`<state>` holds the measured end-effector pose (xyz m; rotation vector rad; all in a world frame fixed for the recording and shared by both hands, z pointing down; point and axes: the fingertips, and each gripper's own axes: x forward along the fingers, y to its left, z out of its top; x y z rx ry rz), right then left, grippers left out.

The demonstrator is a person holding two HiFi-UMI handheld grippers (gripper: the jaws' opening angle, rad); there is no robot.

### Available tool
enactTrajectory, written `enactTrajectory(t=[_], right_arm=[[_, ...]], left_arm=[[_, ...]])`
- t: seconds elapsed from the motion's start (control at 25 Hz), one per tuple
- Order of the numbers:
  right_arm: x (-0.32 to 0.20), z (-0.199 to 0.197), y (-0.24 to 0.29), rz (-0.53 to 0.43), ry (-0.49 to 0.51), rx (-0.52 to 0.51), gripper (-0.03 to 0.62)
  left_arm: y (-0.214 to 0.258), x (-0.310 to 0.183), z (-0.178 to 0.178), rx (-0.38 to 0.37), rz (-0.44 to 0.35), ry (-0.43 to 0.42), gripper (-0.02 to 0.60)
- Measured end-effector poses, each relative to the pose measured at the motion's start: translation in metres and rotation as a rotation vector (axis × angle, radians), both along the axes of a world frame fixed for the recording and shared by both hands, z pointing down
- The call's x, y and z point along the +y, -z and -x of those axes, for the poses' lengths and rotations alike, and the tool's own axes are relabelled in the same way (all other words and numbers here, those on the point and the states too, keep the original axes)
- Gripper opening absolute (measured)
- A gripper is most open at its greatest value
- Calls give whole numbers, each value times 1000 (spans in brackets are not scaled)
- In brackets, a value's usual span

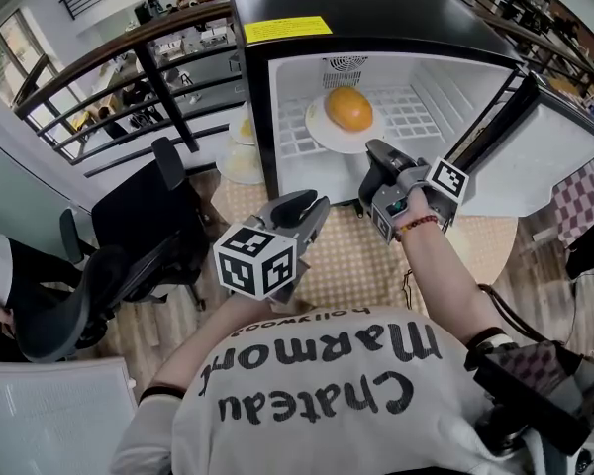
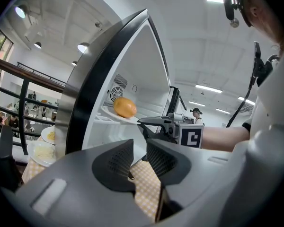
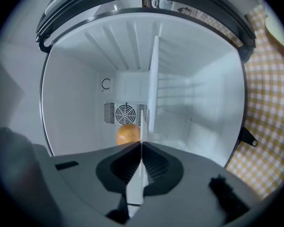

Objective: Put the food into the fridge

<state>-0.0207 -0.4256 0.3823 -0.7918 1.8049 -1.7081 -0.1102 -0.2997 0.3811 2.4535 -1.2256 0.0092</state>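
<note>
- A black office chair [image 1: 144,228] stood at the far left, beside a dark railing [image 1: 129,47].
- Two other plates [image 1: 243,151] of pale food sat on the checked tablecloth [image 1: 346,265], just left of the fridge [image 1: 252,87].
- The left gripper [image 1: 312,206] hovered over the cloth in front of the fridge opening. Its jaws stood narrowly apart with nothing between them; in the left gripper view only the cloth showed through the gap [image 2: 139,148].
- The fridge stood open, white inside, with a yellow label [image 1: 287,29] on its top edge and a round vent [image 3: 126,112] in the back wall.
- A white plate [image 1: 322,132] lay on the wire shelf [image 1: 406,117] inside the fridge, carrying a round orange food [image 1: 348,108].
- The right gripper [image 1: 374,149] reached in from the front, its jaws closed tight on the near rim of the plate. In the right gripper view the plate [image 3: 153,89] ran edge-on out of the clamped jaws [image 3: 141,145], with the round orange food [image 3: 128,134] beside it.
- The fridge door [image 1: 544,156] hung open to the right.
</note>
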Motion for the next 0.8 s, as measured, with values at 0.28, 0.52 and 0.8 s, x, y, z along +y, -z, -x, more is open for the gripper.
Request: enactTrajectory(t=[0.28, 0.52, 0.8], right_arm=[[-3, 3, 2, 18, -7, 9, 20], [-5, 8, 2, 27, -9, 32, 20], [-6, 9, 4, 38, -39, 73, 20]], left_arm=[[3, -2, 1, 0, -1, -5, 92], [3, -4, 4, 4, 0, -4, 92], [4, -2, 6, 9, 2, 3, 92]])
